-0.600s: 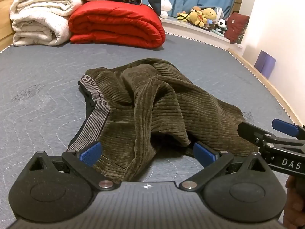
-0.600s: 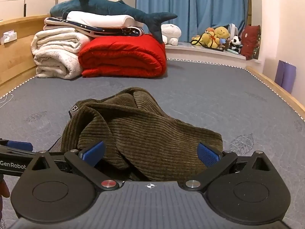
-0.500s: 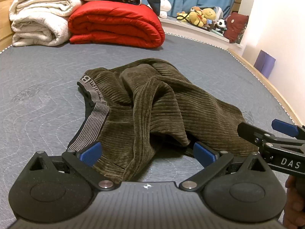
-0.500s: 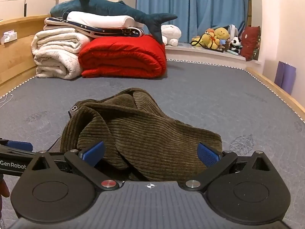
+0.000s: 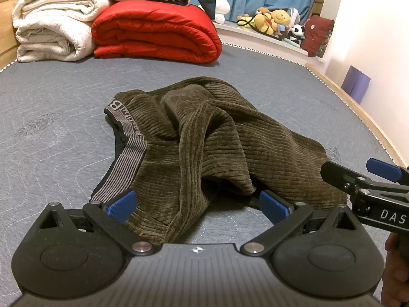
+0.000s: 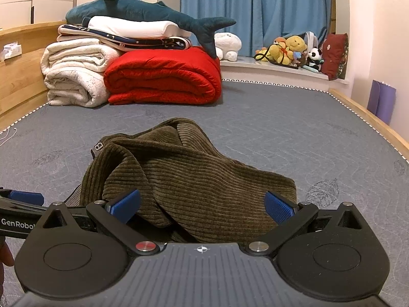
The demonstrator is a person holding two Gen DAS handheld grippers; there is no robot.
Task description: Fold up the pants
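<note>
Olive-brown corduroy pants [image 5: 204, 143] lie crumpled in a heap on the grey mattress [image 5: 51, 117], with a grey striped waistband [image 5: 125, 158] at their left. My left gripper [image 5: 198, 204] is open and empty, just short of the near edge of the pants. My right gripper [image 6: 202, 206] is open and empty, low over the near right side of the pants [image 6: 194, 179]. The right gripper also shows at the right edge of the left wrist view [image 5: 368, 181], and the left gripper at the left edge of the right wrist view [image 6: 23, 199].
A red folded quilt [image 5: 156, 33] and white folded blankets [image 5: 51, 30] are stacked at the far end, with a blue shark plush [image 6: 153, 15] on top. Plush toys [image 6: 288, 48] sit on the window ledge. A wooden bed rail [image 6: 370, 117] runs along the right.
</note>
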